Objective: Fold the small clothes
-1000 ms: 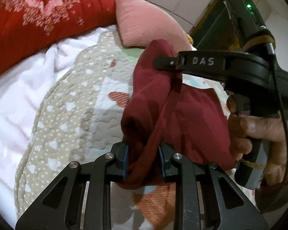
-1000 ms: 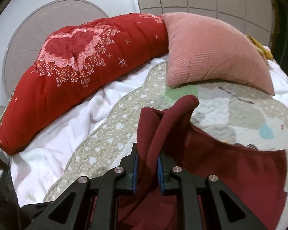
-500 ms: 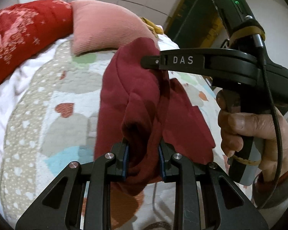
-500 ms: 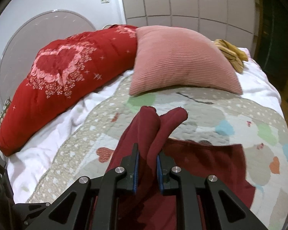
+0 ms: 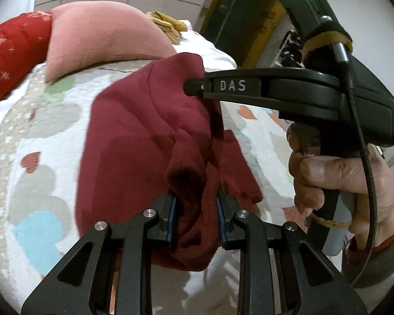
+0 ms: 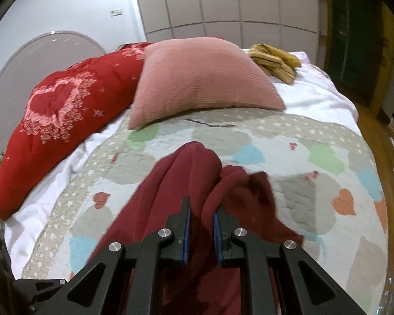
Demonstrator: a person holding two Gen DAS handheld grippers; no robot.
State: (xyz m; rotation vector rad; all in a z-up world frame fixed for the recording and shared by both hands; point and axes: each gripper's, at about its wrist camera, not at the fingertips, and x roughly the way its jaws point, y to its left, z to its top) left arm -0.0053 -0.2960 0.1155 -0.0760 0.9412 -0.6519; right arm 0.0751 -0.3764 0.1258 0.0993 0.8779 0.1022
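A dark red small garment [image 5: 134,141] hangs bunched over the heart-patterned quilt [image 5: 34,136]. My left gripper [image 5: 196,218] is shut on a fold of it at the near edge. My right gripper [image 5: 189,86] comes in from the right in the left wrist view and pinches the far upper corner. In the right wrist view the right gripper [image 6: 201,233] is shut on the garment [image 6: 165,199], which drapes down over the quilt [image 6: 289,141].
A pink ribbed cushion [image 6: 197,78] and a red heart-print duvet [image 6: 55,115] lie at the bed's far side. A yellow striped cloth [image 6: 273,59] lies behind the cushion. Wooden floor [image 6: 380,120] lies beyond the bed's right edge.
Both grippers have swung rightward across the bed with the garment held between them. The cushion and duvet have shifted left in both views; more of the quilt's right side shows.
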